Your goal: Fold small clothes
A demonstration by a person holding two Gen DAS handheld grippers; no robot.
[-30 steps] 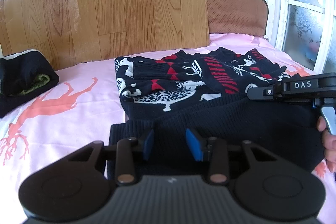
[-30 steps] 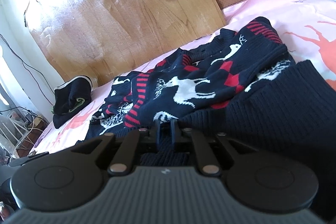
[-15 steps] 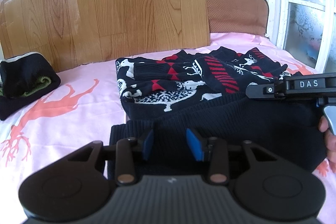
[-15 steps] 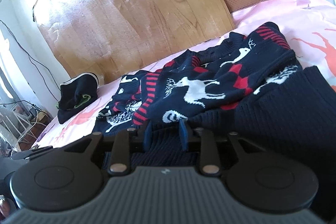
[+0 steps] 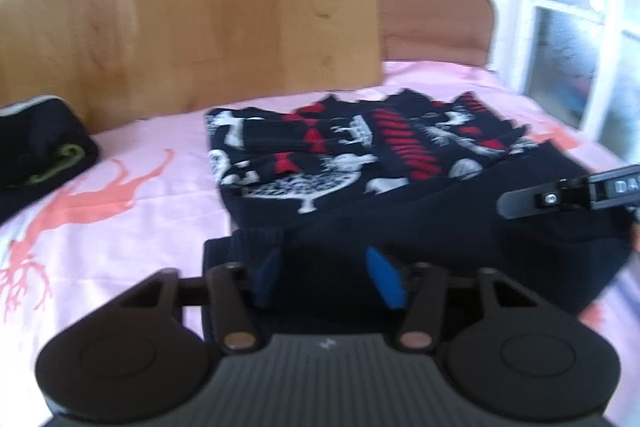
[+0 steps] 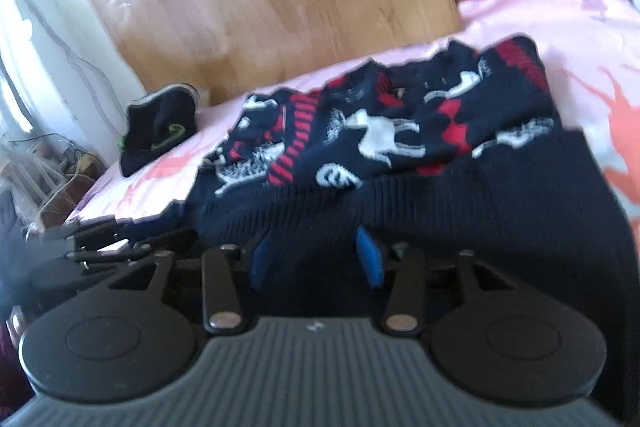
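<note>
We read only "DA" on the black right gripper. Both sets of jaws have just been opening and stand apart, clamping nothing. The navy knitted sweater with red and white reindeer lies on the pink bed, its ribbed hem between our left gripper's blue pads.

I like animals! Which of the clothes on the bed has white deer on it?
The sweater in the middle: navy with white deer and red stripes. The dark bundle by the wall shows only green trim.
</note>
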